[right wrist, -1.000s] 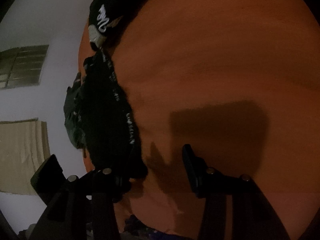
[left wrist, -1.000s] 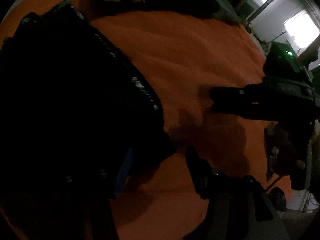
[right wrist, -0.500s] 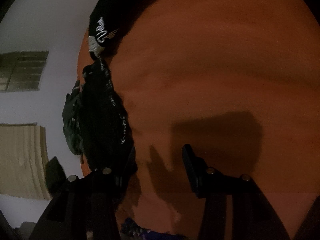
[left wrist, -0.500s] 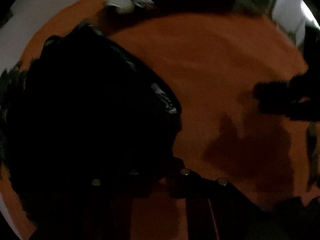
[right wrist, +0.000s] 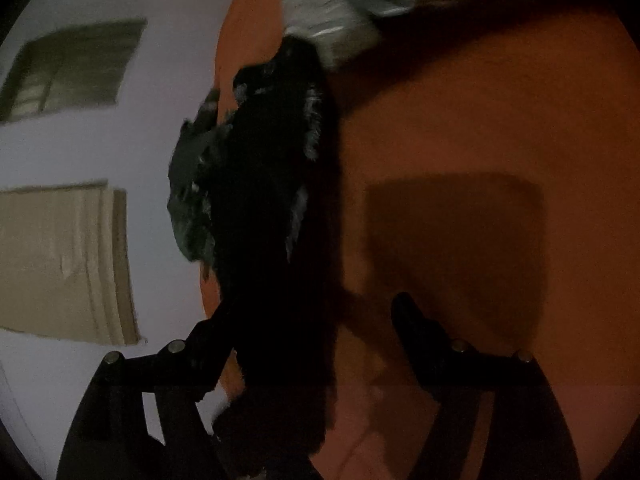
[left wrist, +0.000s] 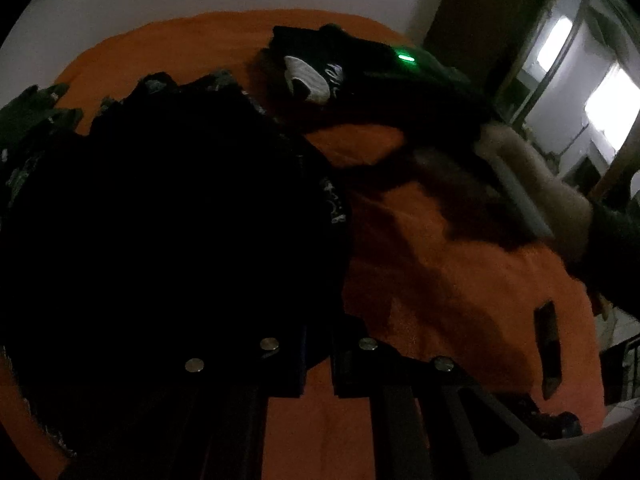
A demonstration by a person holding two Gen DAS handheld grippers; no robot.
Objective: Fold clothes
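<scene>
We see a dim room and a bed under an orange fleece blanket (left wrist: 460, 292). A black garment with pale printed lettering along its edge (left wrist: 160, 240) lies bunched on the blanket and fills the left side of the left wrist view.

Left hand-held gripper (left wrist: 316, 360): jaws drawn nearly together, with a fold of the black garment's lower edge pinched between them. The cloth runs from the jaws up and to the left. The jaws closed within the last second.

Right hand-held gripper (right wrist: 316, 344): jaws stand wide apart and have just been opening. In the right wrist view the black garment (right wrist: 272, 208) hangs down across the gap, close to the left finger (right wrist: 208, 344); the right finger (right wrist: 416, 328) is clear of the cloth, over bare blanket. We cannot tell whether the left finger touches the fabric. Nothing is clamped here.

In the left wrist view the right hand-held gripper shows as a dark body with a green light (left wrist: 405, 57) at upper right, blurred, and a person's forearm (left wrist: 532, 184) in a dark sleeve trails behind it.

A second black garment with a white-and-grey patch and white script (left wrist: 316, 76) lies at the far side of the bed, beyond the first. A pale wall stands behind, and lit windows are at the far right
</scene>
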